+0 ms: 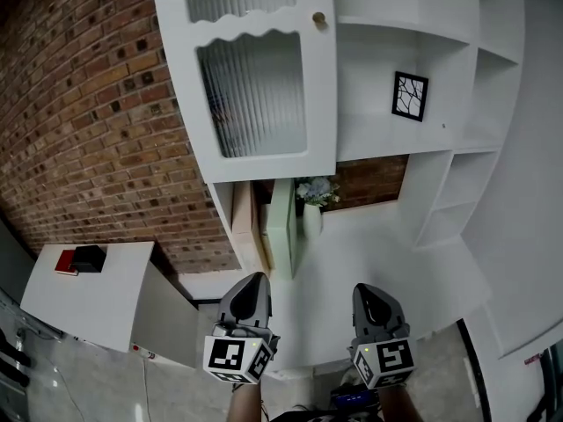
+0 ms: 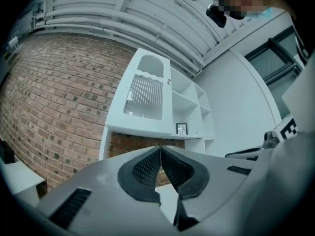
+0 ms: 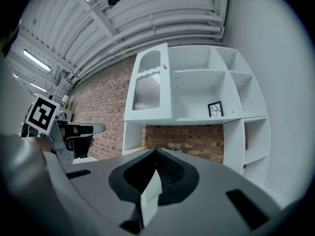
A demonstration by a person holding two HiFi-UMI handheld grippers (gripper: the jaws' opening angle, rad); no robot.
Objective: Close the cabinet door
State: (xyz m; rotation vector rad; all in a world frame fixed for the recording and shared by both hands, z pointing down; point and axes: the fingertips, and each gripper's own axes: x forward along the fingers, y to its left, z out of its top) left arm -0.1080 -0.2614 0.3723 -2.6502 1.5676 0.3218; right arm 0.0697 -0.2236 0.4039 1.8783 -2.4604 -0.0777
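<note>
Hanging low at 6 o'clock in the head view, the left claw (image 1: 253, 280) has its ridged black pads pressed together on nothing. The right claw (image 1: 366, 290) is likewise closed, with a pale sliver in its seam I cannot identify. Both are well apart from the cabinet door (image 1: 255, 95) at 12 o'clock, which has a smooth white frame, wavy-edged ribbed glass and a round brass knob (image 1: 318, 18). How far it stands ajar is unclear. Pushing the glass rather than the frame risks a slip or crack, and a hard shove could slam it. The vase of flowers (image 1: 314, 202) on the white surface (image 1: 378, 236) lies along the reach.
</note>
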